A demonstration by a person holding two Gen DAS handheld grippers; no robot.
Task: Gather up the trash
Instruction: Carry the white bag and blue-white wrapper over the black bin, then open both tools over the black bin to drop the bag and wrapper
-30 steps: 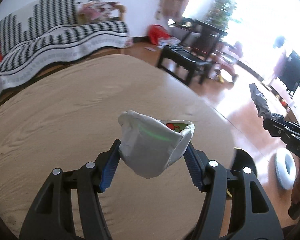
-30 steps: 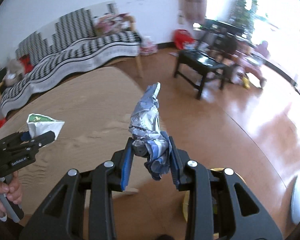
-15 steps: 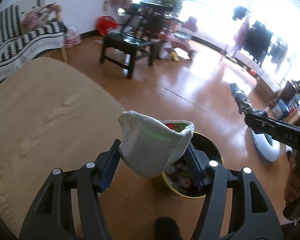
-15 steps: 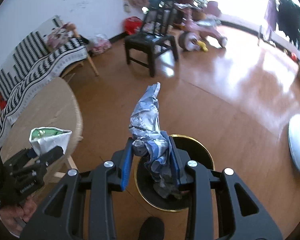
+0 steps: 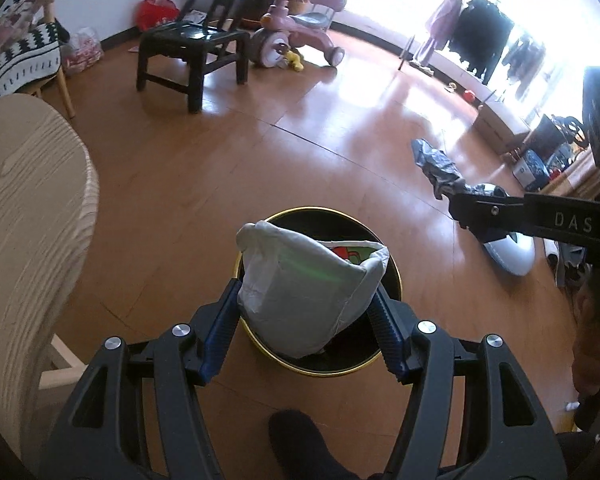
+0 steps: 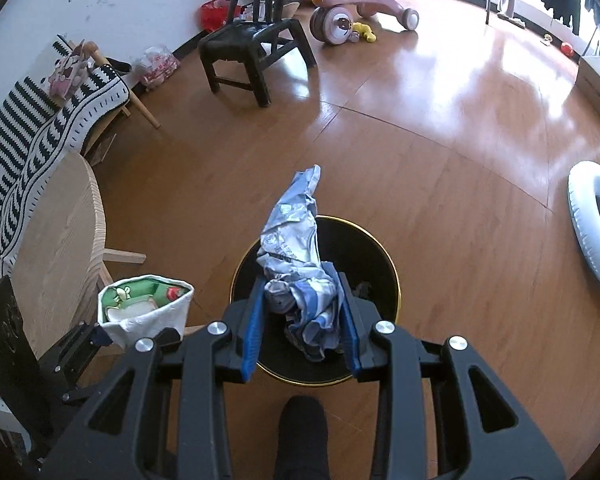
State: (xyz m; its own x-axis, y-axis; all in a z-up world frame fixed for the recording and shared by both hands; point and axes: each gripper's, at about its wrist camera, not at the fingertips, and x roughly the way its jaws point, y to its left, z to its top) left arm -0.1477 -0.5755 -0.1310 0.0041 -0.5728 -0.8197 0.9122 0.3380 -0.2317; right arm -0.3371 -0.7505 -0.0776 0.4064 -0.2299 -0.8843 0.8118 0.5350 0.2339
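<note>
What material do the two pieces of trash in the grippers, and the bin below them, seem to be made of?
White pouch in the left gripper: probably thin plastic or coated paper, matte outside, printed inside, softly creased.
Blue-white wrapper in the right gripper: likely plastic film, slightly shiny, sharply crumpled.
Bin: looks like metal or hard plastic, black with a glossy gold rim.

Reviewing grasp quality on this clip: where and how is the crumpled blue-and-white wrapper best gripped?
By its bunched lower end, pinched from both sides, as the right gripper does now. That end of the crumpled blue-and-white wrapper is thick and wadded, filling the gap between the pads; the upper part tapers to a thin twisted tip that would likely slip. The wrapper hangs above the black bin.
</note>
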